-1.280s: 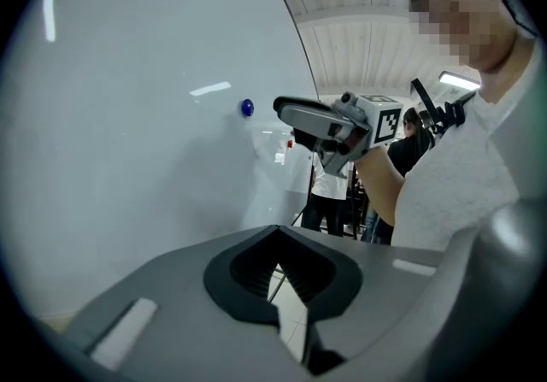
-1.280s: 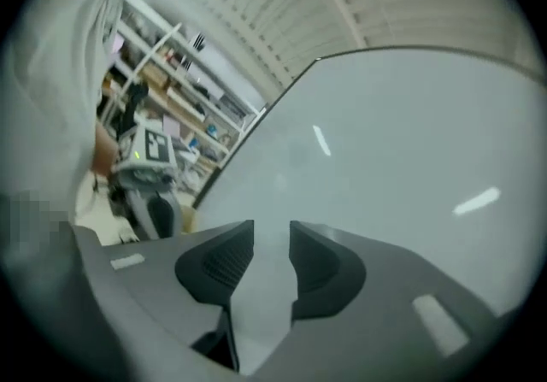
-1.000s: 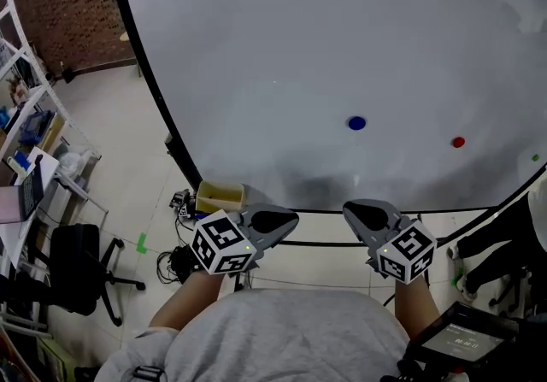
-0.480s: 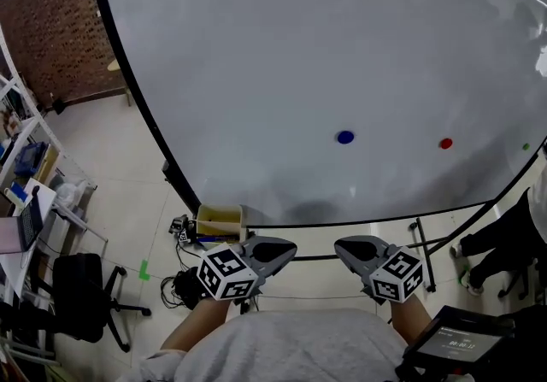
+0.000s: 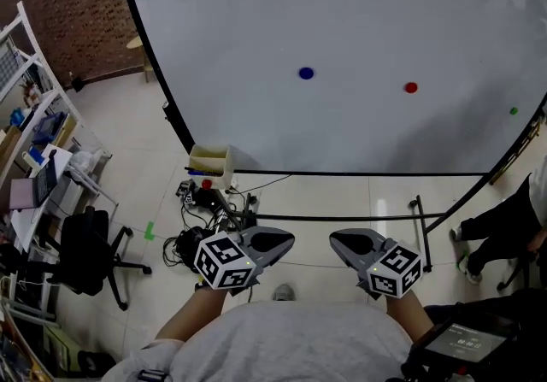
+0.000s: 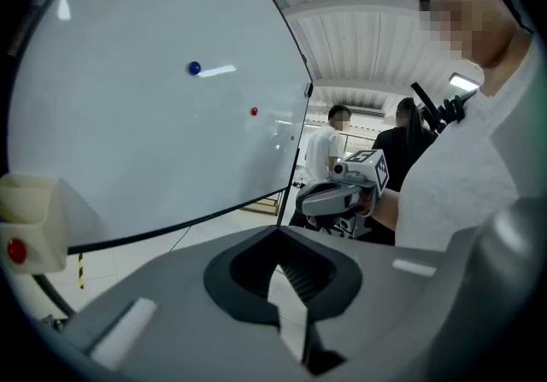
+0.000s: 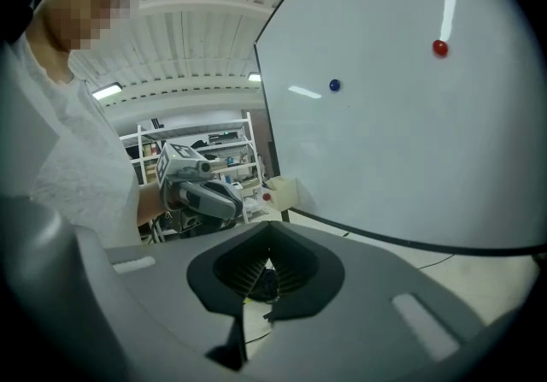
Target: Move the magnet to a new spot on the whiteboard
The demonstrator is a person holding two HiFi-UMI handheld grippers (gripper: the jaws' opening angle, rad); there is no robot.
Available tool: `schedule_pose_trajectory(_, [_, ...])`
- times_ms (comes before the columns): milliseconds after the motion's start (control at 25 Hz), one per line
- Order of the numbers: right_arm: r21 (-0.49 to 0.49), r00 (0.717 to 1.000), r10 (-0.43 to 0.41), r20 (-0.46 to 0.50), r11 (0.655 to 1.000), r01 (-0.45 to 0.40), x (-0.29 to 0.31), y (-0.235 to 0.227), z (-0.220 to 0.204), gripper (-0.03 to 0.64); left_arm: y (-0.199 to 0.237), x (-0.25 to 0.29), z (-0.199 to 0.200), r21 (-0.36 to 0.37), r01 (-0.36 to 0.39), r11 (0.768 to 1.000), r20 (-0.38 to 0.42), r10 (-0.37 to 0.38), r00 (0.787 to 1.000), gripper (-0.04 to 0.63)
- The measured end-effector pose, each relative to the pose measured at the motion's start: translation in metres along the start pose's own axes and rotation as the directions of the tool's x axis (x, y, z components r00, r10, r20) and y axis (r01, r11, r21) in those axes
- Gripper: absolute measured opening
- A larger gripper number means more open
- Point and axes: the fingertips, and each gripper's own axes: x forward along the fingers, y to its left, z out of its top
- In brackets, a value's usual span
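The whiteboard [image 5: 359, 21] stands ahead, well beyond both grippers. A blue magnet [image 5: 306, 73] sticks near its middle, a red magnet [image 5: 411, 88] to the right of it, and a small green one [image 5: 514, 111] near the right edge. My left gripper [image 5: 282, 243] and right gripper [image 5: 344, 242] hover side by side close to my body, above the floor. Both are shut with nothing between the jaws. From the left gripper view the blue magnet [image 6: 195, 69] and red magnet [image 6: 254, 112] look far off. The right gripper view shows the blue magnet [image 7: 334, 85] and red magnet [image 7: 440, 49], equally distant.
A cream box [image 5: 211, 165] hangs at the board's lower left corner above a tangle of cables [image 5: 205, 214]. An office chair [image 5: 85, 252] and shelves [image 5: 30, 132] stand at the left. The board's stand [image 5: 419, 231] and a person's leg [image 5: 500, 226] are at the right.
The board has drawn farther away in the head view and more floor shows below it. Both grippers stay low by my body.
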Motion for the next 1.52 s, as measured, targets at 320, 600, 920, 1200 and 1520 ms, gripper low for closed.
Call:
schedule_pose_trajectory(320, [0.051, 0.999, -0.007, 0.040, 0.999, 0.005, -0.079, 0.043, -0.026, 0.005, -0.094, 0.006, -0.011, -0.010, -0.026, 1.000, -0.018, 0.025, 1.000, -0.014])
schedule_pose_trajectory(600, [0.025, 0.998, -0.036, 0.051, 0.999, 0.035, -0.082, 0.067, -0.022, 0.003, -0.115, -0.011, -0.015, 0.015, -0.018, 1.000, -0.029, 0.018, 0.999, -0.014])
schedule_pose_trajectory(920, [0.031, 0.999, -0.004, 0.051, 1.000, 0.003, -0.053, 0.097, -0.013, 0.003, -0.114, -0.042, -0.010, 0.051, -0.022, 0.998, -0.017, 0.023, 1.000, -0.014])
schedule_pose_trajectory(1200, [0.024, 0.998, -0.012, 0.060, 1.000, 0.011, -0.046, 0.109, -0.003, 0.002, -0.113, -0.053, -0.011, 0.047, -0.021, 0.999, 0.002, 0.021, 1.000, -0.014])
schedule_pose_trajectory(1520, [0.017, 0.999, -0.026, 0.048, 1.000, 0.025, -0.041, 0.112, -0.007, 0.003, -0.110, -0.060, -0.013, 0.046, -0.022, 0.999, 0.024, 0.021, 1.000, -0.014])
